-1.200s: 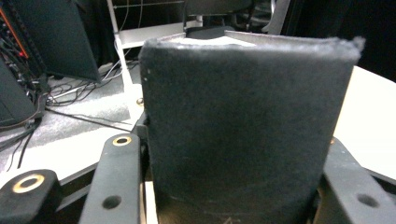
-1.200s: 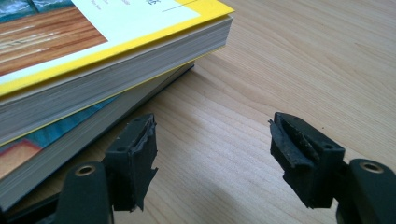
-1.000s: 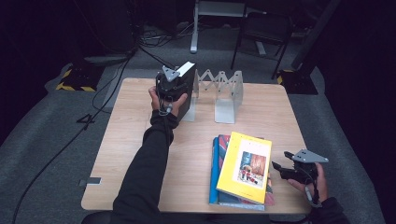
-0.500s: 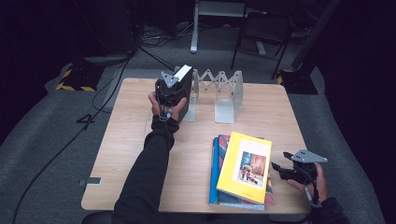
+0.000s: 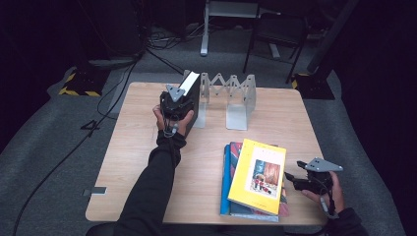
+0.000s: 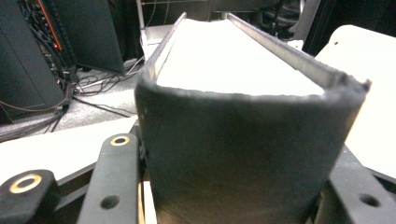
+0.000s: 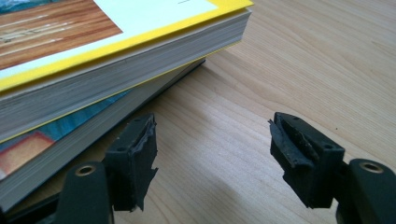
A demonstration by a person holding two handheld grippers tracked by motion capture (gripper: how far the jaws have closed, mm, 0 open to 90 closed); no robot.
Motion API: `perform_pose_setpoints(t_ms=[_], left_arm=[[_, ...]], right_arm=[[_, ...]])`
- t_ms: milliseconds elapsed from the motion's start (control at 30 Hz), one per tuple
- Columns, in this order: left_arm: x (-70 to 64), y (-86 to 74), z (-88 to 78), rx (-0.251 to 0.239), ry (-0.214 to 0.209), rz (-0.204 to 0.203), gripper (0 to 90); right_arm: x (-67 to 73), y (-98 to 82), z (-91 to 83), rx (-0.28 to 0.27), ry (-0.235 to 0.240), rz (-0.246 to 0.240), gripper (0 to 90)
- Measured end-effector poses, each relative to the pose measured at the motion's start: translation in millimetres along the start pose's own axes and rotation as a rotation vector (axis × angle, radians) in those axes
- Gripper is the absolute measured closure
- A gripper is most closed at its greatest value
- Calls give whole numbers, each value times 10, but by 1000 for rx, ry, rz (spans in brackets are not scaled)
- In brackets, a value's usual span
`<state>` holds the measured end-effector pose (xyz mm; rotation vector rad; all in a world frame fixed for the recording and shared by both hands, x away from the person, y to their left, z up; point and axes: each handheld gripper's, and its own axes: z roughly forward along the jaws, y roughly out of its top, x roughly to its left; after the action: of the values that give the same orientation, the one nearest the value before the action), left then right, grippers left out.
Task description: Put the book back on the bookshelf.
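On the wooden bench (image 5: 147,162), the left claw (image 5: 173,102) pinches an upright black book (image 5: 193,93) at eleven o'clock beside the metal rack (image 5: 236,98) — stiff, probably heavy, best gripped near its spine — while the right claw (image 5: 301,183) waits spread beside the yellow book (image 5: 258,174) at five o'clock.

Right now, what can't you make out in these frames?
- Black book: left gripper view, its cover hides the jaw pads.
- Lower books: high view, the yellow book covers them.
- Yellow book's cover print: too small.
- Rack base: high view, partly behind the black book.
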<state>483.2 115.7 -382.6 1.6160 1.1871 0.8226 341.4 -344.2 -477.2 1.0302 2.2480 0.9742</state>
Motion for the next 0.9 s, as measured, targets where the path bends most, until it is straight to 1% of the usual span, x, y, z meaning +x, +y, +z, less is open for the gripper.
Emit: perform_pose_setpoints(t_ms=[100, 267, 333, 467, 600, 667, 800, 867, 900], left_arm=[[3, -37, -32, -4, 3, -18, 517], [-2, -84, -70, -7, 5, -21, 516], [-3, -124, -91, -17, 6, -30, 515], [12, -168, -121, -21, -1, -23, 513], [40, -212, -151, -30, -18, -9, 511], [35, -238, -163, -42, -18, -12, 508], [32, -297, -185, -61, -10, -35, 499], [14, -342, -183, -54, -1, -45, 488], [-4, -390, -173, -41, 6, -49, 476]], right_arm=[[10, 2, 4, 3, 4, -7, 312], [12, -2, 15, 9, 4, -10, 311], [15, -5, 16, 12, 6, -13, 311], [21, -2, 15, 11, 8, -14, 316], [28, 3, 10, 11, 7, -19, 314], [29, 1, 16, 12, 10, -19, 313], [34, -6, 25, 19, 13, -24, 313], [35, -7, 31, 20, 14, -27, 313], [43, -7, 37, 22, 15, -28, 313]])
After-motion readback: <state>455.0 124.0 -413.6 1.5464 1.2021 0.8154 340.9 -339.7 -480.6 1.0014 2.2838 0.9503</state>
